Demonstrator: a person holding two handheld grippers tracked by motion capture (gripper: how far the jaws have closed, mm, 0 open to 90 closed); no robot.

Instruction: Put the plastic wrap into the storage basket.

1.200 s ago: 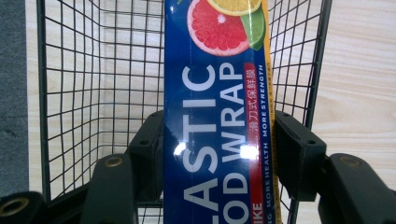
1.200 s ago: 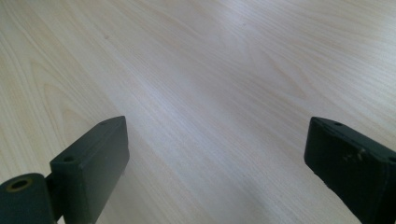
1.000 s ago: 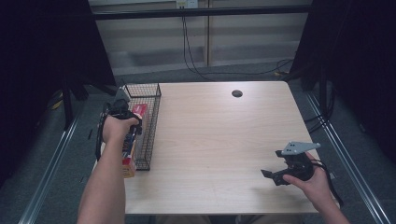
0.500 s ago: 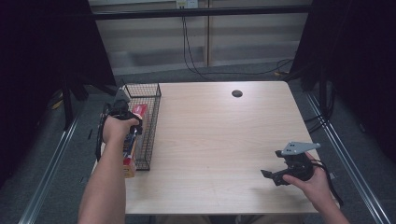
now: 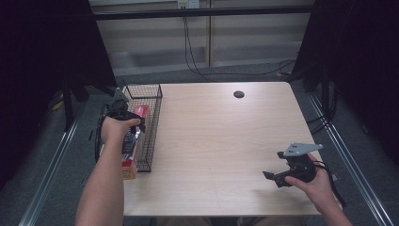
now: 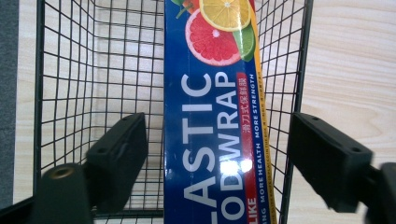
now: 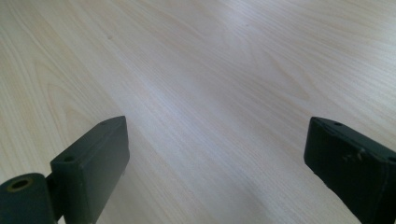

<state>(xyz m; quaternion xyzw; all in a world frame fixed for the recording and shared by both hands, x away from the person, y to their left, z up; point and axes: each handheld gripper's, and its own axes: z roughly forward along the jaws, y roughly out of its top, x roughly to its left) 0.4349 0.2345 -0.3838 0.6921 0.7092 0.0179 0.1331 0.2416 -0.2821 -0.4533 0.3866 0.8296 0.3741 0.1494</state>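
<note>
item: left claw [image 6: 217, 154], jaws spread wide, one on each side of a long blue plastic wrap box [image 6: 212, 116], neither jaw touching it that i can see. the box lies lengthwise in a black wire basket [image 5: 151, 127] at the left edge of the pale wooden surface [image 5: 221, 141]; in the high view its near end pokes out past the basket's near end, at lower left of the frame. step in hand, by my reading: taking hold of the box. to do it well, centre the jaws across the box's narrow width, lower them until the pads sit on its long side faces, then close evenly; card can crush, so a moderate squeeze. edges: the basket's right wall stands just beside the box and the right jaw lies over that wire, so the jaw may snag there; the left side of the basket has open room. item: right claw [image 7: 217, 172], jaws wide apart and holding nothing, low over bare surface at lower right of the high view [image 5: 282, 176], well apart from the basket. the middle of the surface is free for setting the box down.
</note>
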